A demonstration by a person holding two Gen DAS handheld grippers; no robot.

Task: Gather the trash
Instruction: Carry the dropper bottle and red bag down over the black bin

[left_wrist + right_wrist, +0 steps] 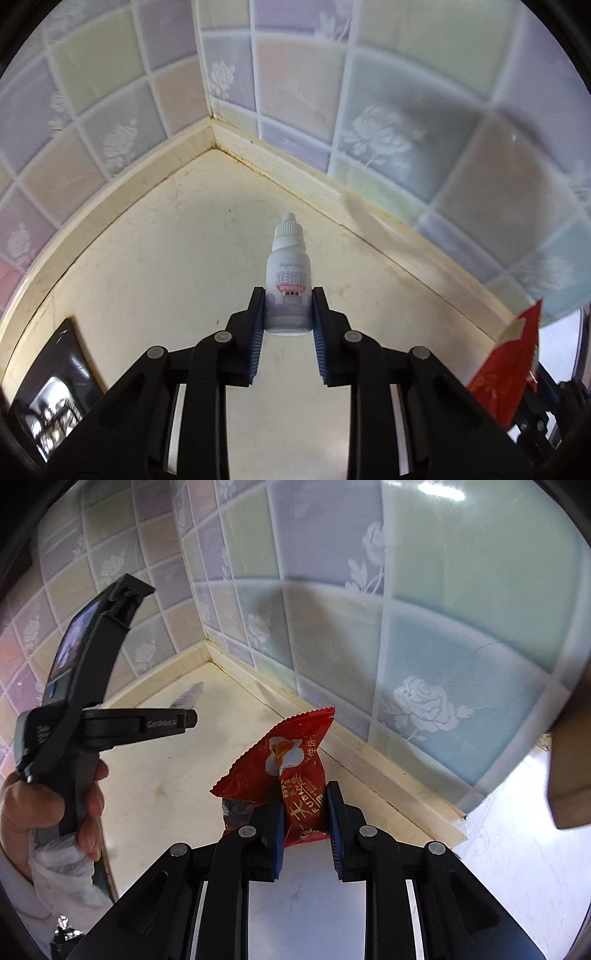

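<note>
My left gripper [288, 306] is shut on a small white dropper bottle [288, 280] with a ribbed white cap and a printed label, held above the cream countertop [166, 258] near the tiled corner. My right gripper [306, 805] is shut on a red snack wrapper [291, 771] with a serrated top edge, held upright. The wrapper also shows at the right edge of the left wrist view [511, 362]. The bottle shows blurred in the right wrist view [186, 698], past the left gripper body held in a hand [74, 716].
Pastel tiled walls with rose prints [373, 136] meet at the corner behind a cream upstand [314, 181]. A dark stove edge [62, 373] lies at lower left. A brown box edge [570, 768] stands at the right, beside a white surface [517, 849].
</note>
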